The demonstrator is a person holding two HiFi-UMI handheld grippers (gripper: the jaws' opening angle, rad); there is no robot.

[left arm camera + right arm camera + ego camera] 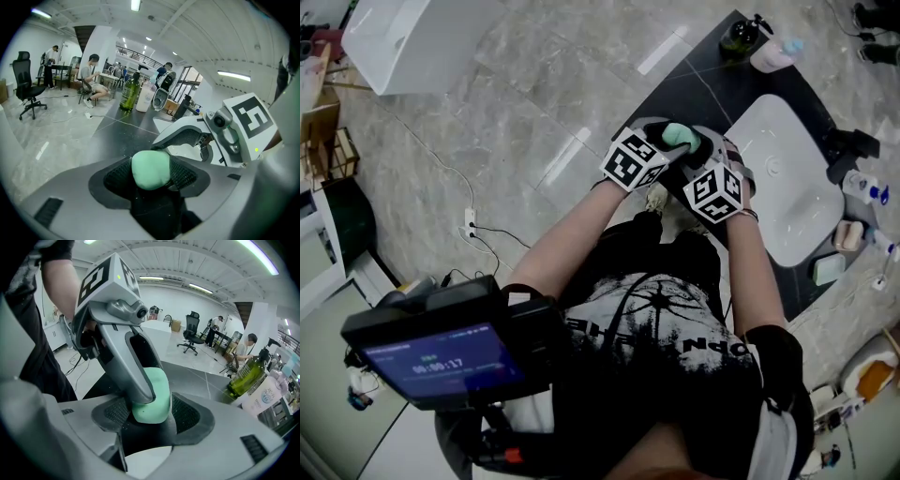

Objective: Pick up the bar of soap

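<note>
Left jaws: the left gripper had its jaws apart. The bar of soap sat between them, with the pads just beside it.
Right jaws: the right gripper had its jaws clamped on the same soap. One finger of the left gripper lay against the side of the soap nearer the right gripper's left jaw.
Soap place: up in the air between both pairs of jaws, above the dark counter.
Edges: the counter's long edge ran past the left jaws on their left side. The white sink lay just beyond the jaws, to the right.
Open room: the counter ahead of the jaws was bare up to a green bottle and a white bottle. Both stood well apart from the jaws. Left of the counter's edge was wide grey floor.
Soap look: pale green, smooth and thick, with round corners.
</note>
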